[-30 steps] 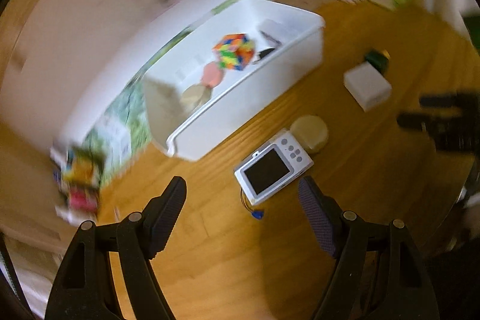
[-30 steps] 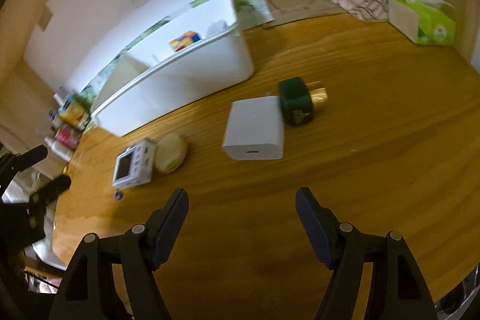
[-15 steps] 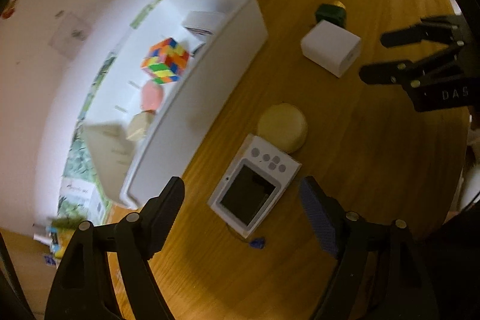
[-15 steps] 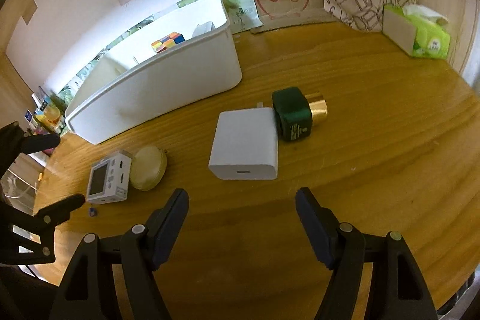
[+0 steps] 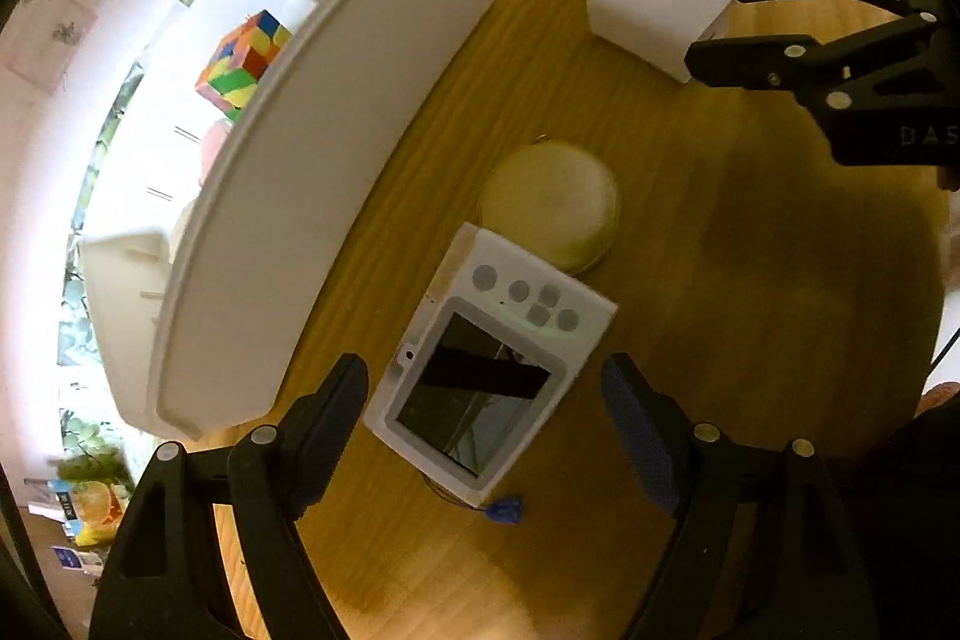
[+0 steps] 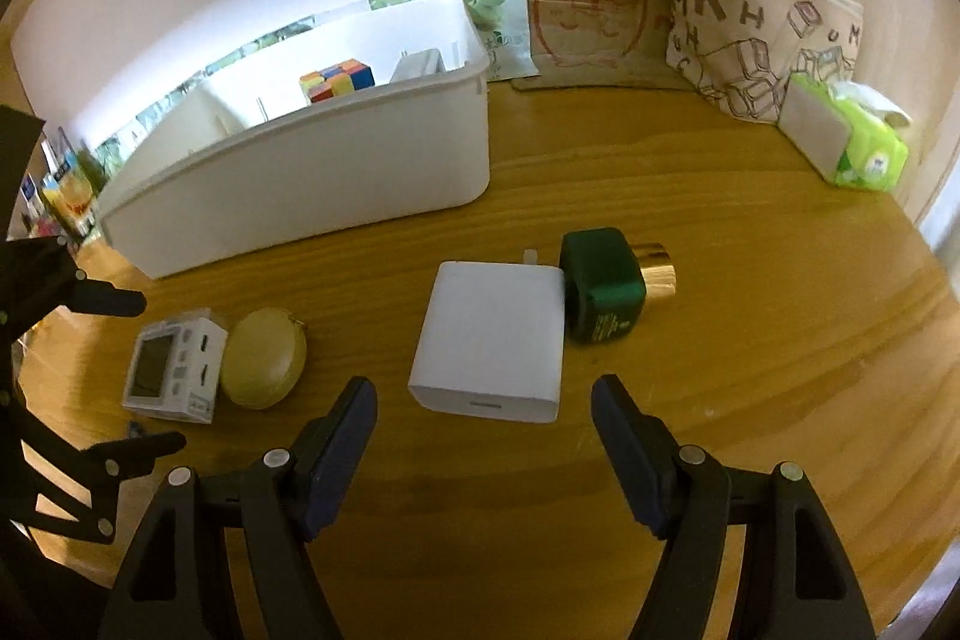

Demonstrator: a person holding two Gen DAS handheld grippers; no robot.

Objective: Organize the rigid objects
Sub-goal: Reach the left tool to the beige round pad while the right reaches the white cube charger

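White screen device [image 5: 492, 376], screen up, long axis between left claw [image 5: 489, 436] jaws

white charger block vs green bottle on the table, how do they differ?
Colour: the charger is plain white all over; the bottle is dark green with a shiny gold cap.
Size: the charger looks larger than the bottle.
Shape: the charger is a flat box with a port slot on its near face; the bottle is stubby and lies on its side.
Shared: both lie side by side on the wooden table, outside the white bin.
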